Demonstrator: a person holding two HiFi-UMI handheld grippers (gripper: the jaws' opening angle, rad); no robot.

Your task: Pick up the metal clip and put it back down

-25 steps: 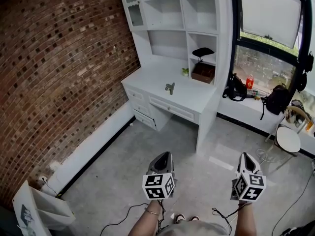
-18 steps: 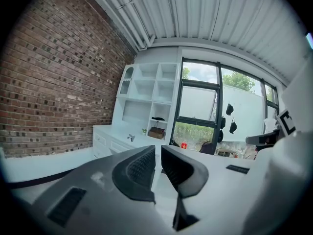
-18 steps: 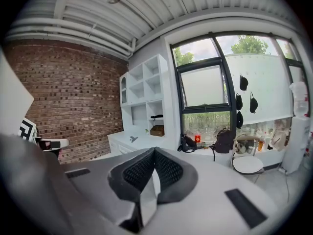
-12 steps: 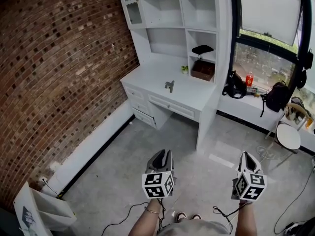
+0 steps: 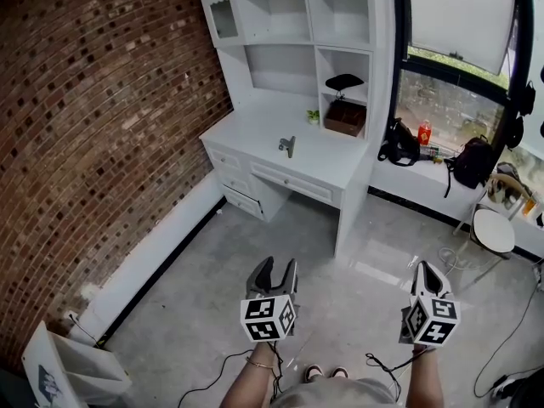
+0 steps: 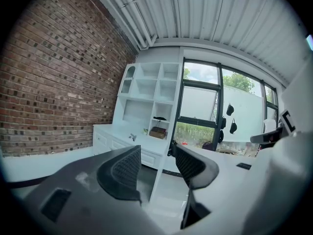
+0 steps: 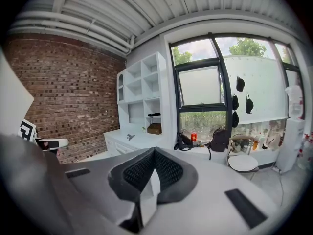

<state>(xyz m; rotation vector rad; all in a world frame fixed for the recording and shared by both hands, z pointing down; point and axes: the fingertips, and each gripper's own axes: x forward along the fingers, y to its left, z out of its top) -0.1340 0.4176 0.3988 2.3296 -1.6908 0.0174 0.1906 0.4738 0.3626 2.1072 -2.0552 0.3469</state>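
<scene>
Nearest, the left claw (image 5: 274, 269) hangs over bare grey floor (image 5: 212, 313); its jaws have just been opening and stand wide apart with nothing between them. At its 3 o'clock, well apart, the right claw (image 5: 427, 270) is closed and empty. Open floor runs on toward 12 o'clock up to the white bench (image 5: 255, 130). The metal clip (image 5: 288, 146) rests on the benchtop, set back from its front edge. A brick wall (image 5: 102, 126) bounds the room at 9 o'clock. A round stool (image 5: 495, 229) stands at 2 o'clock.
</scene>
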